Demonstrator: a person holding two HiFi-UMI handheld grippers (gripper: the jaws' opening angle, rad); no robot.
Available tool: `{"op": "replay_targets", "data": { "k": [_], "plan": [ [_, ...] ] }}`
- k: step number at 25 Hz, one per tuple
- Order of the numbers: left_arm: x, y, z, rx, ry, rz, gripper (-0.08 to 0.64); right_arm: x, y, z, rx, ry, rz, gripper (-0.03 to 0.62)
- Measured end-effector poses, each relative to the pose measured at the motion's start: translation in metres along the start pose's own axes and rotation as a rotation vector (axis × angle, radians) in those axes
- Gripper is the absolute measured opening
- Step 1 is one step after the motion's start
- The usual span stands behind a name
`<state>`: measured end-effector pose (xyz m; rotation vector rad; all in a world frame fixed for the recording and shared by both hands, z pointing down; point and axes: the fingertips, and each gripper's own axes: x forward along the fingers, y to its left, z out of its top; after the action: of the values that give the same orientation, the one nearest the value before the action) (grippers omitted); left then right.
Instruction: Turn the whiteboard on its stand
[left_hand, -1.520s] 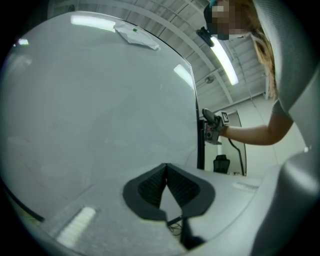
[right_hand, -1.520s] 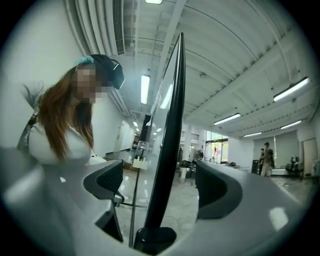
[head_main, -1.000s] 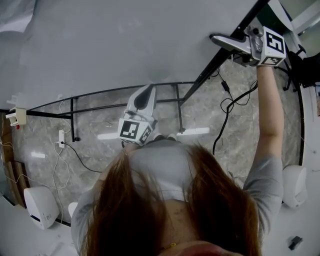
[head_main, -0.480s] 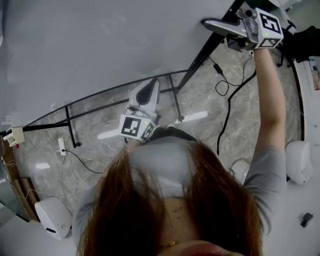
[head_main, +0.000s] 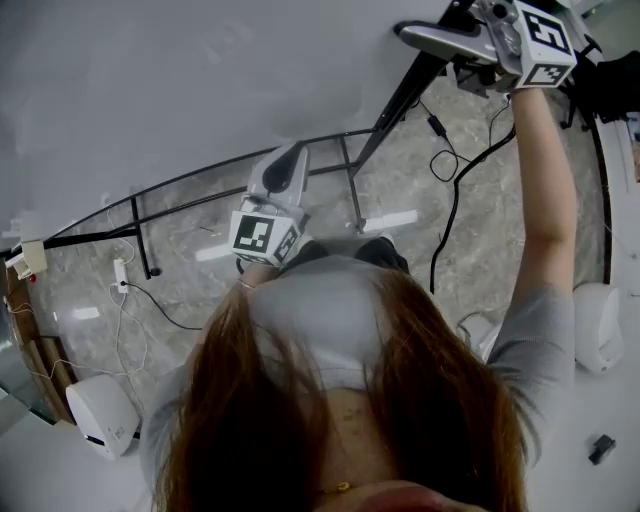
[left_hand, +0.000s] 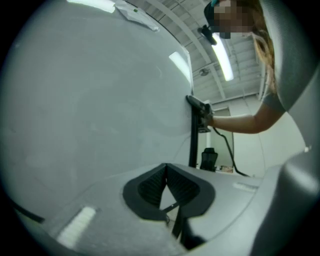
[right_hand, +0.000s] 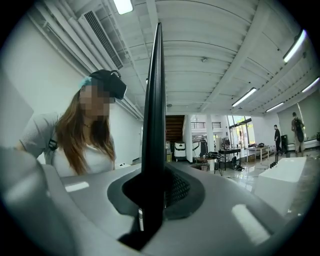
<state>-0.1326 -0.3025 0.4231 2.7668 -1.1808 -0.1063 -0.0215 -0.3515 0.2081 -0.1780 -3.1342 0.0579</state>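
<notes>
A: White whiteboard (head_main: 180, 90) is seen tipped on its stand (head_main: 350, 195), face slanting over the floor (head_main: 200, 290) — the turn is judged partway.
B: Its black edge (right_hand: 154, 110) is pinched by the right gripper (head_main: 425, 35). The left gripper (head_main: 290, 165) is closed on nothing, near the board. Rotation is left to finish.

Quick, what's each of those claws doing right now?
Left gripper: closed, holding nothing.
Right gripper: closed on the whiteboard, gripping its black edge.
</notes>
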Motion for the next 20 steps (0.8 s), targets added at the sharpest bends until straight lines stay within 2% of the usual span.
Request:
{"op": "replay_targets", "data": {
  "k": [5,6,8,9,13,14,15,16,20],
  "plan": [
    [0.003,0.029,-0.017,-0.040,0.066,0.263,0.010,0.005,0.004,0.002,0.042,0.004,0.024,0.041],
    [0.002,0.033,-0.018,-0.040,0.067,0.311,0.055,0.006,0.005,0.002,0.044,0.007,0.029,0.041],
    [0.001,0.035,-0.020,-0.040,0.063,0.370,0.194,0.007,0.006,0.000,0.041,0.019,0.036,0.043],
    [0.002,0.034,-0.021,-0.039,0.063,0.381,0.218,0.007,0.007,-0.001,0.040,0.026,0.039,0.043],
    [0.007,0.025,-0.019,-0.037,0.074,0.361,0.201,0.007,0.007,0.003,0.043,0.024,0.036,0.044],
    [0.007,0.023,-0.017,-0.035,0.075,0.353,0.151,0.008,0.007,0.004,0.047,0.010,0.035,0.044],
    [0.007,0.021,-0.014,-0.030,0.075,0.345,0.058,0.008,0.006,0.005,0.051,-0.002,0.033,0.044],
    [0.006,0.018,-0.012,-0.026,0.074,0.336,0.002,0.008,0.007,0.006,0.054,-0.009,0.031,0.044],
    [0.017,-0.017,-0.017,-0.013,0.066,0.289,0.002,-0.013,0.027,0.004,0.044,-0.008,0.027,0.043]
  ]
}}
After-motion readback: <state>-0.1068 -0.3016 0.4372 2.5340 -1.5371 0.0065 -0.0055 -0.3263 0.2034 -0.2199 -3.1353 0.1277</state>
